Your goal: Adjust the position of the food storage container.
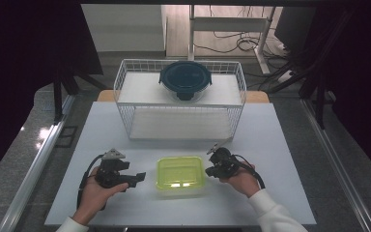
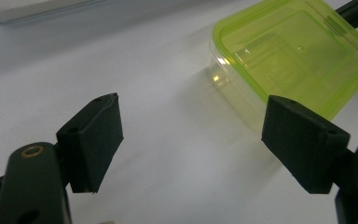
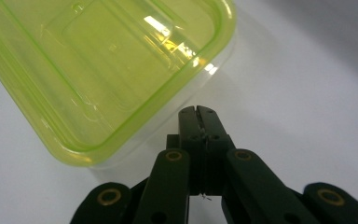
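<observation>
Nearest to me on the white table point(image 1: 280, 145), between my two hands, sits the yellow-green container point(image 1: 180, 175), lid on and flat. My left gripper point(image 1: 136, 178) rests just to its left with jaws spread wide and nothing between them; in the left gripper view the container point(image 2: 289, 56) lies ahead and to one side of the gap. My right gripper point(image 1: 208, 170) lies close against the container's right edge, jaws pressed together on nothing, and in the right gripper view their tips almost touch the lidded rim point(image 3: 168, 100); whether they actually touch, I cannot tell.

I judge this box to be light, thin-walled plastic, smooth and rather slippery, with sides that would flex under a hard squeeze. It looks empty through the translucent lid. Taking it by the rim where the lid overhangs, or across a short side near a corner, seems the safest hold.

Farther off stands a white wire rack point(image 1: 125, 92) with two levels, and on its upper shelf a round glass container point(image 1: 185, 80) with a dark blue lid. Nothing lies between me and the rack, though its wire front edge would need clearing.
</observation>
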{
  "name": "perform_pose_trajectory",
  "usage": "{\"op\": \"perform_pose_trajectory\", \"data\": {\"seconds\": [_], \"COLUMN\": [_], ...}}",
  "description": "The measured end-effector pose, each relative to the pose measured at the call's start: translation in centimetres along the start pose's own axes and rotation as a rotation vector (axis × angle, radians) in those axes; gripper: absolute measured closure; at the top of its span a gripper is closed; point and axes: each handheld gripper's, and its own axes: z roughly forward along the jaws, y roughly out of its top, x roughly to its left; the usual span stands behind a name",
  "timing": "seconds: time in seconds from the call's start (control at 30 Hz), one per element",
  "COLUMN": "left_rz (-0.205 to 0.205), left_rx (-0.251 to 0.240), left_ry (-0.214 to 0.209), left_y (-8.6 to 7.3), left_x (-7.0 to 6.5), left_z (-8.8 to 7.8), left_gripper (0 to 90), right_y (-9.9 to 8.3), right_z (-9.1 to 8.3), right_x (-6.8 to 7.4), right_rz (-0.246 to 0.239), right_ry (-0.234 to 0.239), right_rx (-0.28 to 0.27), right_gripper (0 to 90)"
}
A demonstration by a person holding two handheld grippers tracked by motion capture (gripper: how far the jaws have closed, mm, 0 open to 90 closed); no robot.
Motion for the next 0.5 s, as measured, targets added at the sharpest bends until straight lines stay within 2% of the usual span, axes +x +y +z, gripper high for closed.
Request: {"op": "perform_pose_trajectory", "data": {"seconds": [0.1,0.17,0.23,0.3,0.37,0.43,0.5], "left_rz": [-0.016,-0.027,-0.033,-0.032,-0.029,-0.038,-0.037], "left_rx": [-0.02,-0.043,-0.068,-0.087,-0.091,-0.09,-0.091], "left_ry": [-0.007,-0.01,-0.015,-0.019,-0.025,-0.049,-0.05], "left_y": [-0.1,0.0,0.2,0.1,0.0,-0.1,-0.1], "left_x": [0.1,0.3,0.4,0.4,0.4,0.4,0.4], "left_z": [-0.1,-0.2,-0.2,-0.2,-0.2,-0.2,-0.3], "left_gripper": [19.6,19.9,20.4,20.6,20.6,20.5,20.5], "right_y": [-0.6,-1.6,-2.5,-3.5,-4.2,-4.8,-5.4], "right_z": [-1.0,-2.0,-2.9,-3.8,-4.4,-5.0,-5.2], "right_x": [-0.5,-1.0,-1.4,-1.7,-1.9,-2.0,-2.1], "right_rz": [0.014,0.036,0.084,0.109,0.139,0.152,0.173], "right_ry": [-0.013,-0.02,-0.016,-0.012,0.0,0.008,0.019], "right_rx": [-0.039,-0.084,-0.13,-0.18,-0.213,-0.239,-0.269], "right_gripper": [88.3,88.2,88.1,88.1,88.1,87.6,81.7]}}
